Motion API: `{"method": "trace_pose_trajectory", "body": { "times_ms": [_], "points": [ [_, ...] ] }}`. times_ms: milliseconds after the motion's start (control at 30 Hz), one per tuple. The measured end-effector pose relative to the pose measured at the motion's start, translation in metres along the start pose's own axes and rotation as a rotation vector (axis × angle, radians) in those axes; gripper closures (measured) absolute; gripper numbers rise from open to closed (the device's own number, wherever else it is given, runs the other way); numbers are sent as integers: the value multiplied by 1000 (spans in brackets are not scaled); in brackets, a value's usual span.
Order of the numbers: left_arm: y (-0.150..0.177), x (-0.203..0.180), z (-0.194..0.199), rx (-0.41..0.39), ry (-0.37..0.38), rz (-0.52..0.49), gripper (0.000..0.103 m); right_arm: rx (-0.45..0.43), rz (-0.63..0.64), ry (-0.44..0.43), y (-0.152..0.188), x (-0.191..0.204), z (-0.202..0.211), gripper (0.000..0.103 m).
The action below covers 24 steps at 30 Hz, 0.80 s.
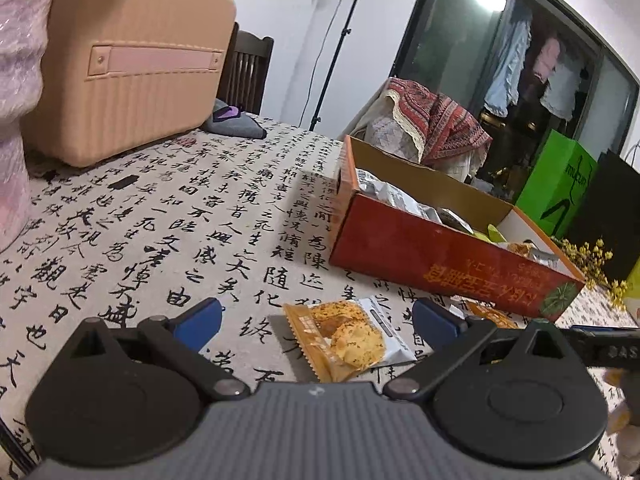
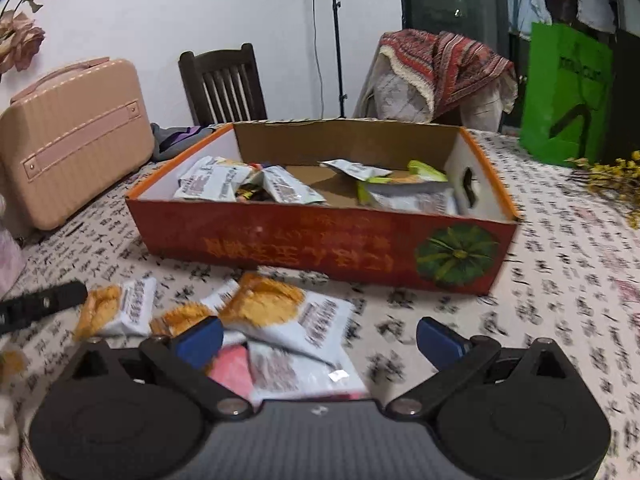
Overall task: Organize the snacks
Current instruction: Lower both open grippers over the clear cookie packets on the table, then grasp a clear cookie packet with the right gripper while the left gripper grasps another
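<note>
Left wrist view: my left claw gapes wide above one biscuit packet lying on the bench, just before the red box. My right claw spreads wide over a packet pile before that box.

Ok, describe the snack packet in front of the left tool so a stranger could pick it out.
Start at the red cardboard box on the calligraphy tablecloth. Just in front of it, between the fingers of the open left tool, lies an orange-and-white biscuit packet. It lies alone; the others are piled further right.
</note>
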<state>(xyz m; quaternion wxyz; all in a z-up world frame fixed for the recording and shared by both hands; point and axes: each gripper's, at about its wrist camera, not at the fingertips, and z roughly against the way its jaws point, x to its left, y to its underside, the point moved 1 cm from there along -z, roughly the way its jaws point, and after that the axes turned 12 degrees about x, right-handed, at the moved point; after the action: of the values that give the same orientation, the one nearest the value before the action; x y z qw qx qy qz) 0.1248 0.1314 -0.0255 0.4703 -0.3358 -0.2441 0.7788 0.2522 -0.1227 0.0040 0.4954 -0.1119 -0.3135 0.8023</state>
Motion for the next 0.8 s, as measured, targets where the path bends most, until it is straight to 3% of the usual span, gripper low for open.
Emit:
{"method": "trace_pose_trajectory", "body": {
  "times_ms": [300,333,367,500,800],
  "points": [
    [-3,11,-3,9,8,70,0,87,-47,-32,-20,14,-44,5],
    [-3,12,-3,11,11,77,0,74,-48,-31,-19,14,-44,9],
    [-3,13,-4,13,12,82,0,66,-47,-28,-18,14,-43,22],
    [-4,16,-6,22,17,100,0,51,-37,-35,-15,13,-39,32],
    [-5,19,-9,42,11,121,0,-29,-1,-31,-6,14,-13,35]
  ]
}}
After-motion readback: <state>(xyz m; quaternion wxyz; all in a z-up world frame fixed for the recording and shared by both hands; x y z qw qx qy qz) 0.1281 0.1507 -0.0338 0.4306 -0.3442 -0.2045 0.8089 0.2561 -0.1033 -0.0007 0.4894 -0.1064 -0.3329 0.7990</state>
